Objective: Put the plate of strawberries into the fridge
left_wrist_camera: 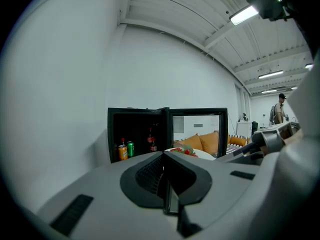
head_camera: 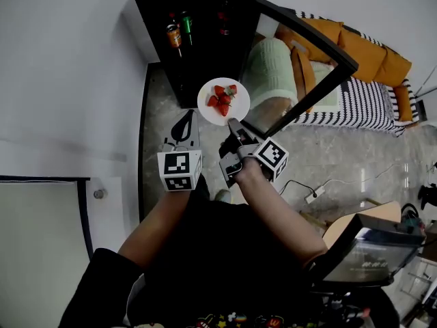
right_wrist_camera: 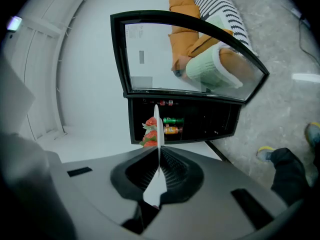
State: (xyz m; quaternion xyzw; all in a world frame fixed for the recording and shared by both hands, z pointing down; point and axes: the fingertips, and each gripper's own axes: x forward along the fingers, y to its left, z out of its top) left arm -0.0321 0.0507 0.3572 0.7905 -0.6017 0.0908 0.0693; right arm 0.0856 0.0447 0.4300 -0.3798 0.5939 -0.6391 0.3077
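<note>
A white plate (head_camera: 212, 107) carrying several red strawberries (head_camera: 222, 99) hangs in the air in front of the small black fridge (head_camera: 198, 39), whose glass door (head_camera: 321, 80) stands open to the right. My right gripper (head_camera: 234, 126) is shut on the plate's near rim; in the right gripper view the plate (right_wrist_camera: 157, 154) shows edge-on between the jaws, strawberries (right_wrist_camera: 149, 132) beside it. My left gripper (head_camera: 184, 124) is shut and empty, left of the plate. Its own view shows the fridge (left_wrist_camera: 140, 134) ahead and the plate (left_wrist_camera: 204, 154) to the right.
Inside the fridge stand an orange can (head_camera: 173, 35), a green can (head_camera: 186, 23) and red bottles (head_camera: 223, 20). A white wall (head_camera: 68, 80) runs along the left. An orange and striped sofa (head_camera: 362, 74) with a pale green cushion (head_camera: 273, 70) lies behind the door. A cable (head_camera: 311, 193) crosses the floor.
</note>
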